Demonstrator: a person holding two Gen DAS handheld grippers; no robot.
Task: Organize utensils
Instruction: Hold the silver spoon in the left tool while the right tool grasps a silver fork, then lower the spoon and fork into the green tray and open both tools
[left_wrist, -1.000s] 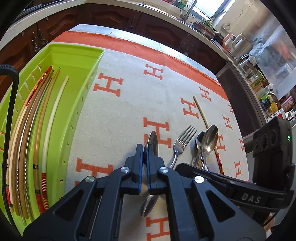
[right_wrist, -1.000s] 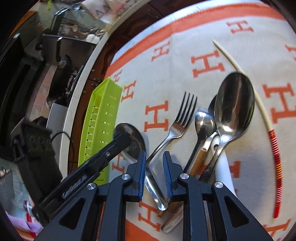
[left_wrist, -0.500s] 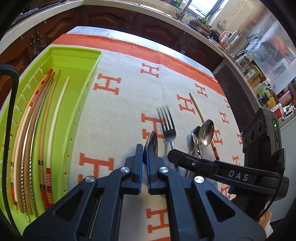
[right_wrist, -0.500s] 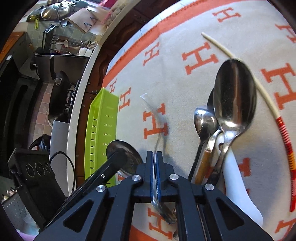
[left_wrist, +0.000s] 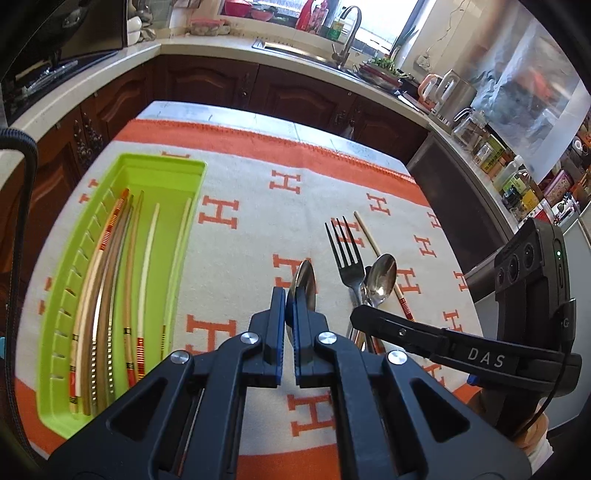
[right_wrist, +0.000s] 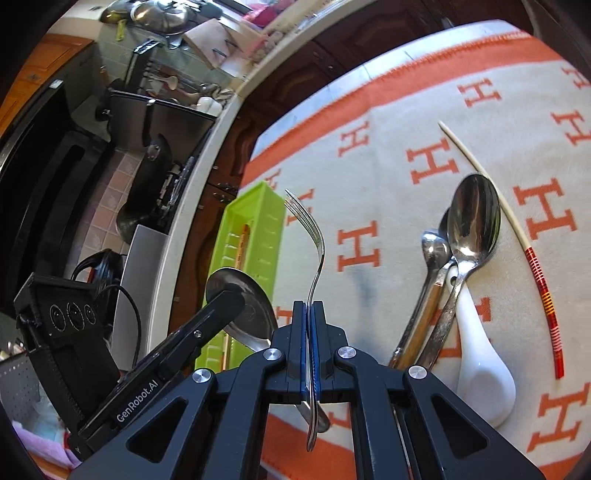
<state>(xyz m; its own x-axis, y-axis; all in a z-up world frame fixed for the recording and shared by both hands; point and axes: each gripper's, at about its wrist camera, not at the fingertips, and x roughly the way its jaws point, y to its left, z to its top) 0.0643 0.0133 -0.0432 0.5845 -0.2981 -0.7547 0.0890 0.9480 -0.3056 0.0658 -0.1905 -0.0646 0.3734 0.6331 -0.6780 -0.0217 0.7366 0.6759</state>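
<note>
- Between the pads of my left tongs (left_wrist: 290, 314), in the left wrist view, a steel spoon (left_wrist: 303, 281) is pinched by its handle, the bowl sticking out ahead above the orange-and-cream cloth (left_wrist: 251, 243). To the left lies the green tray (left_wrist: 162, 173) with chopsticks (left_wrist: 110, 280) in it. To the right my right tongs (left_wrist: 360, 317) hold the fork (left_wrist: 347, 254) with its tines pointing away, above the heap of spoons (left_wrist: 380, 280) and a lone chopstick (left_wrist: 369, 240).
- In the right wrist view, my right tongs (right_wrist: 307, 325) are clamped fully on the fork (right_wrist: 314, 236), seen edge-on, with the handle end poking out behind the pads. Only here do I see a white ceramic spoon (right_wrist: 480, 384) under the steel ones (right_wrist: 469, 221), and the red-banded end of the chopstick (right_wrist: 543, 295). The left tongs (right_wrist: 225, 295) and their spoon (right_wrist: 243, 306) sit at lower left, before the tray (right_wrist: 258, 229).
- A second ago the fork lay flat on the surface with my right tongs open over its handle; now both pieces hang clear of the cloth, and the whole tray shows.
</note>
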